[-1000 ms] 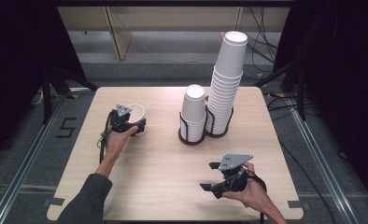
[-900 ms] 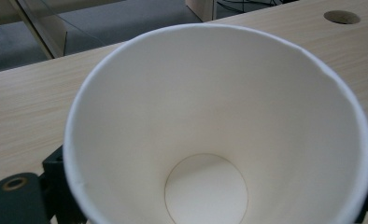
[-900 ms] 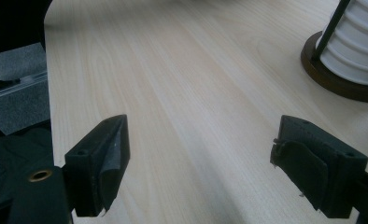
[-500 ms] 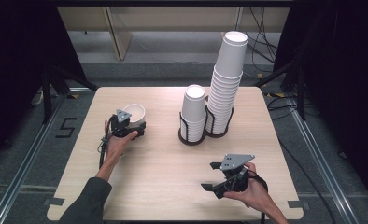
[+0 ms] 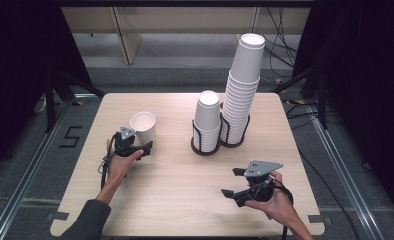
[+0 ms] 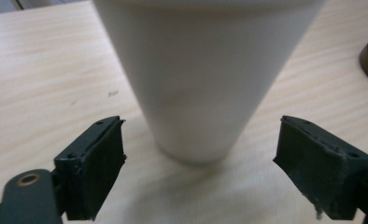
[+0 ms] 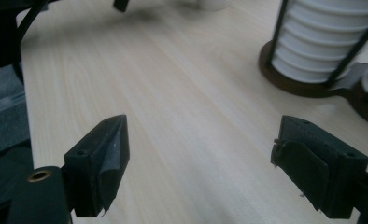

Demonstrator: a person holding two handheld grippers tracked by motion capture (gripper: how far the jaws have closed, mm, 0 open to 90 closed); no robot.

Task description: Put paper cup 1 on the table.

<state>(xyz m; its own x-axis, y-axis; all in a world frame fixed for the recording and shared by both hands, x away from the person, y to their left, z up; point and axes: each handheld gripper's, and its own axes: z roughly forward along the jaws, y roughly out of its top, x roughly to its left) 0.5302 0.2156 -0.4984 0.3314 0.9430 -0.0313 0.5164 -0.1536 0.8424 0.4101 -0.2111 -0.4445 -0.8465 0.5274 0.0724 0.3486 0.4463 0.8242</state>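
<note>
On pale woodgrain table (image 5: 175,200): smooth tapered white paper cup (image 5: 144,127), upright.

The paper cup (image 6: 201,79) looked matt and smooth, off-white. The table (image 5: 185,200) showed pale wood grain with a dull sheen. The left gripper (image 6: 201,172) had black plastic jaws — matt, slightly rough at the edges. The cup holder (image 7: 289,77) had a dark glossy base.
</note>
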